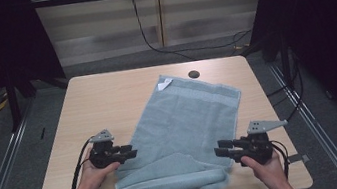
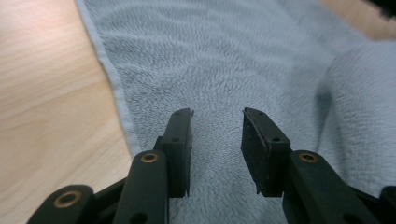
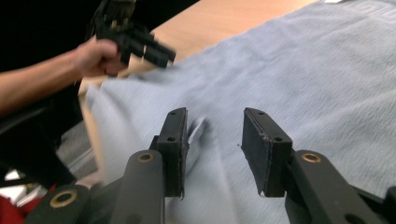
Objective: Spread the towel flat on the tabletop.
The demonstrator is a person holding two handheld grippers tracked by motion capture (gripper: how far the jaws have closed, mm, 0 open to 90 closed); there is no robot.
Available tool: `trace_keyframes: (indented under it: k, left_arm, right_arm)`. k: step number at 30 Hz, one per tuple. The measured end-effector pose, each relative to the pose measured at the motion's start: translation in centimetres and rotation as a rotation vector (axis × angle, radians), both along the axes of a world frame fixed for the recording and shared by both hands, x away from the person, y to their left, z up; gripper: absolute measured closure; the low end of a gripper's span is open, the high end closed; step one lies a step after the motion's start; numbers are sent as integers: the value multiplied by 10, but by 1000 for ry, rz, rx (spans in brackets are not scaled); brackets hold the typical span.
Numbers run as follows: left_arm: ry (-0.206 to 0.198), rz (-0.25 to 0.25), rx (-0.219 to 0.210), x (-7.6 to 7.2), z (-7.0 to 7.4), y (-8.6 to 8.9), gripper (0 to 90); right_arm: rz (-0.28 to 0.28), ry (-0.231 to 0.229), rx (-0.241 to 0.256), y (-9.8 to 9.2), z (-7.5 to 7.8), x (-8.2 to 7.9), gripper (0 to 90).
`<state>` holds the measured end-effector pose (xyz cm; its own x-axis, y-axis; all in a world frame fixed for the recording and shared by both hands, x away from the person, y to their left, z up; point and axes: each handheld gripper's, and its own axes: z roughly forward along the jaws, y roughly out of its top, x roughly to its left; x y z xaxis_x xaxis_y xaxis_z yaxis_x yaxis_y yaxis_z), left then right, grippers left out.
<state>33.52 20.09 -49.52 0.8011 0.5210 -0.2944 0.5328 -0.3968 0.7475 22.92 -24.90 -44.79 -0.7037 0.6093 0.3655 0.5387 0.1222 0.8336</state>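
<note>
My left gripper (image 1: 130,154) with jaws spread at the left edge of a grey-blue towel (image 1: 187,117), towel near the table's (image 1: 106,98) front edge, near end folded over, my right gripper (image 1: 221,151) jaws spread at its right edge, nothing pinched.

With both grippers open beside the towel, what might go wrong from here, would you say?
1. The near end of the towel is already folded over in a lumpy roll; the left gripper may pinch one layer, so the fold slips apart.
2. The right gripper sits at the bunched edge and could drag the towel askew.
3. The roll lies near the table edge and might slide off.
</note>
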Motion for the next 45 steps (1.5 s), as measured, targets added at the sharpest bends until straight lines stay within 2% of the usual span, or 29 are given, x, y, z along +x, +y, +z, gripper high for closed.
trace_keyframes:
  k: [1,2,3,6,9,10,12,15,16,20,21,22,23,27,30,31,32,33,34,35,36,37,38,39,40,41,42,43,45]
  left_arm:
    - [-10,-18,84,-2,-7,-9,633]
    - [-10,-18,84,-2,-7,-9,632]
    - [-39,-23,82,-6,-10,-10,632]
    - [-52,-29,101,-20,-8,-6,636]
    - [-36,-25,84,-30,-9,-1,641]
    - [-25,-43,93,-42,-7,4,641]
    - [-17,-42,82,-47,-7,8,641]
    - [-9,-49,79,-68,-7,21,647]
    - [1,-49,71,-73,-7,24,648]
    - [22,-57,62,-87,-6,30,664]
    - [36,-65,49,-91,-7,31,664]
    - [69,-89,31,-99,-7,32,664]
    - [74,-99,28,-103,-7,32,664]
    - [89,-132,41,-110,-4,28,661]
    - [60,-123,40,-102,1,21,603]
    - [41,-123,38,-94,4,18,592]
    - [26,-113,28,-84,6,13,592]
    - [22,-91,36,-69,8,4,591]
    - [23,-88,49,-57,9,-4,587]
    - [-7,-61,69,-36,9,-17,587]
    - [-5,-49,68,-24,8,-22,585]
    - [-5,-49,68,-24,8,-22,584]
    - [-14,22,57,-2,4,-30,584]
    - [-14,22,57,-2,4,-30,584]
    - [-45,46,76,12,0,-35,583]
    - [-45,46,76,12,0,-35,584]
    - [-30,91,85,19,-4,-35,584]
    - [-33,105,114,20,-8,-36,590]
    - [-89,72,135,15,-9,-34,633]
  right_arm:
    - [-7,4,8,0,0,6,616]
    - [-7,4,8,0,0,6,616]
    - [-10,1,12,1,0,10,622]
    - [-4,31,-31,11,-7,26,622]
    - [13,69,-92,23,-22,31,626]
    - [23,82,-108,27,-26,30,629]
    - [31,99,-123,30,-32,29,632]
    - [47,173,-211,37,-52,20,638]
    - [47,180,-230,37,-54,17,638]
    - [44,172,-225,28,-54,-4,636]
    - [44,172,-225,28,-54,-4,636]
    - [56,173,-220,22,-54,-17,636]
    - [63,176,-222,20,-54,-23,636]
    - [80,195,-218,14,-53,-41,635]
    - [93,194,-262,15,-47,-46,601]
    - [76,174,-227,17,-42,-39,601]
    - [76,174,-227,17,-42,-39,601]
    - [64,163,-207,18,-39,-32,596]
    - [45,142,-211,23,-38,-13,590]
    - [44,137,-222,25,-39,-6,584]
    - [35,127,-238,27,-39,3,575]
    - [35,127,-238,27,-39,3,575]
    - [1,120,-242,28,-41,20,561]
    - [-17,118,-237,29,-41,28,560]
    - [-24,116,-230,29,-40,36,558]
    - [-24,116,-230,29,-40,36,558]
    - [-31,117,-230,30,-41,43,557]
    - [-47,113,-241,30,-43,50,555]
    - [-61,132,-244,32,-51,59,549]
